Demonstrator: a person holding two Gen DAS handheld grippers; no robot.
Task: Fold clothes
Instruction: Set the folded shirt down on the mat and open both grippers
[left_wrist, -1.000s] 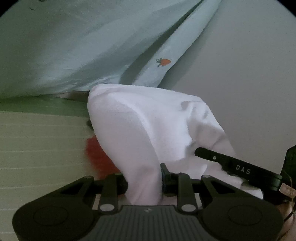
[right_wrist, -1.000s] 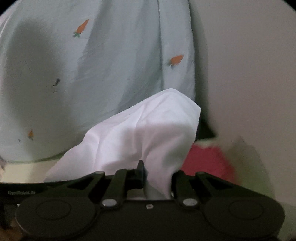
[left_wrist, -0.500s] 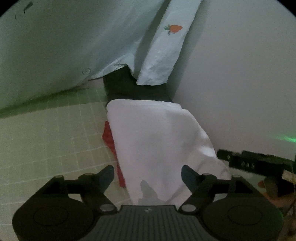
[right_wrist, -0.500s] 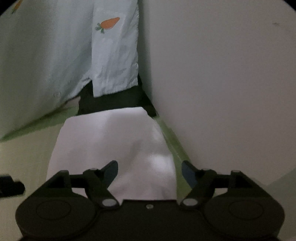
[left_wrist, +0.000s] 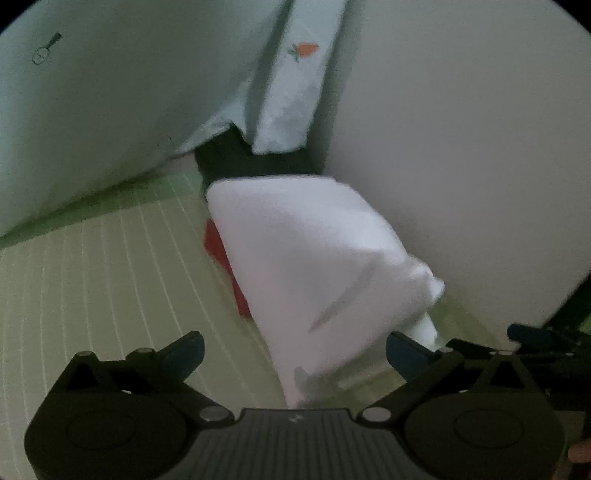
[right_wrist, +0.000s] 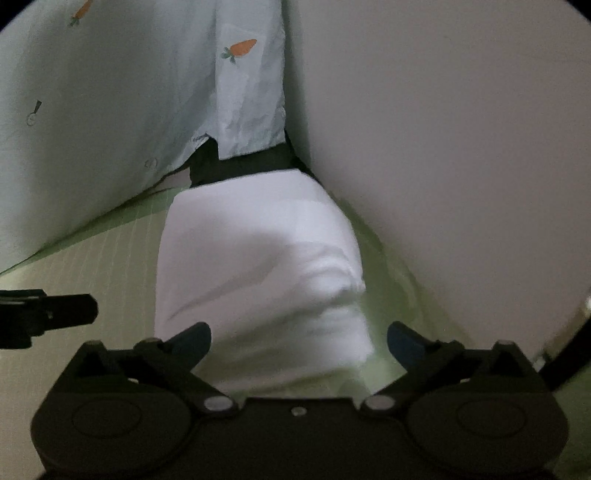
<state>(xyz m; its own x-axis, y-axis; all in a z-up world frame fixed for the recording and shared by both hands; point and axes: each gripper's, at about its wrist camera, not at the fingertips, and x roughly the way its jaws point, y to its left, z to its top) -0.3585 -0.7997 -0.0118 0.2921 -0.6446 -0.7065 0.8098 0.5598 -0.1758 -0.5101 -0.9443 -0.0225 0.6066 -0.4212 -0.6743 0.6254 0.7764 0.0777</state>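
A folded white garment (left_wrist: 314, 258) lies on the green checked mat (left_wrist: 103, 280), on top of a red garment (left_wrist: 225, 258) whose edge shows at its left. It also shows in the right wrist view (right_wrist: 258, 266). My left gripper (left_wrist: 293, 350) is open and empty just in front of the white garment. My right gripper (right_wrist: 299, 341) is open and empty at the garment's near edge. The right gripper's tip (left_wrist: 532, 332) shows at the right of the left wrist view.
A pale blue curtain with carrot prints (right_wrist: 147, 74) hangs at the back left. A plain wall (right_wrist: 443, 147) runs along the right, close to the garments. A dark object (right_wrist: 240, 166) sits in the corner behind the white garment.
Both grippers held the white garment a second ago. They have let go, opened wide and drawn back. The white garment now lies flat on the red one.
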